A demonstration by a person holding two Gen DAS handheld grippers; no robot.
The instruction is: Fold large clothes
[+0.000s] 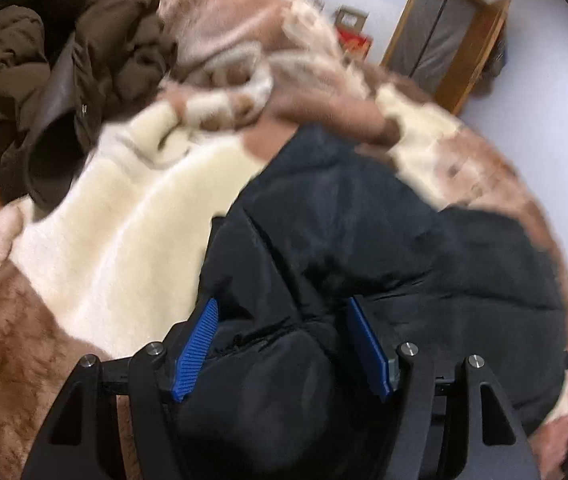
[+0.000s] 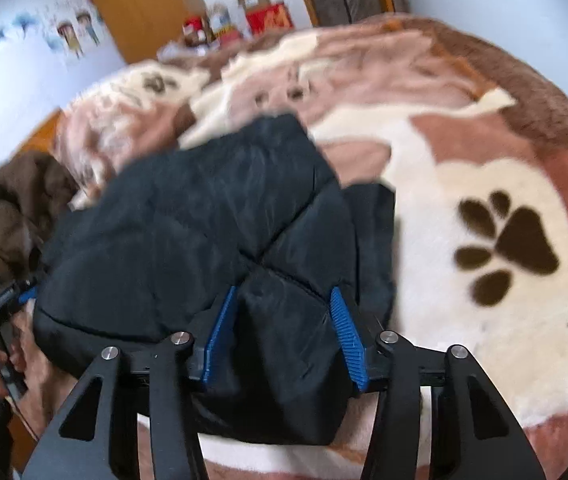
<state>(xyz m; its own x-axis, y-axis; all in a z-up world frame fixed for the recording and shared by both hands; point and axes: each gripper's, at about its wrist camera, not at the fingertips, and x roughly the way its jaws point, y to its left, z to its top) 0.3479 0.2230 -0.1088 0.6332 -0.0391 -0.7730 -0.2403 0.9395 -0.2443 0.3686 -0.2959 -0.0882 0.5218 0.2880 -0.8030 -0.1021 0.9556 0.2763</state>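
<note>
The black padded jacket (image 1: 364,248) lies folded on the paw-print blanket (image 1: 116,240) (brown coat (image 1: 52,64) heaped beside). Left gripper (image 1: 282,320) and right gripper (image 2: 284,308): jaws apart, straddling jacket folds; pad contact cannot be confirmed.

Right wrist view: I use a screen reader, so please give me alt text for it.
A black padded jacket lies folded on a brown and cream blanket with a paw print. The right gripper straddles its near edge, pads apart.

Pale walls (image 2: 24,92), wooden door (image 2: 140,12), cartoon wall stickers (image 2: 72,34), paw-print blanket (image 2: 484,184).
</note>
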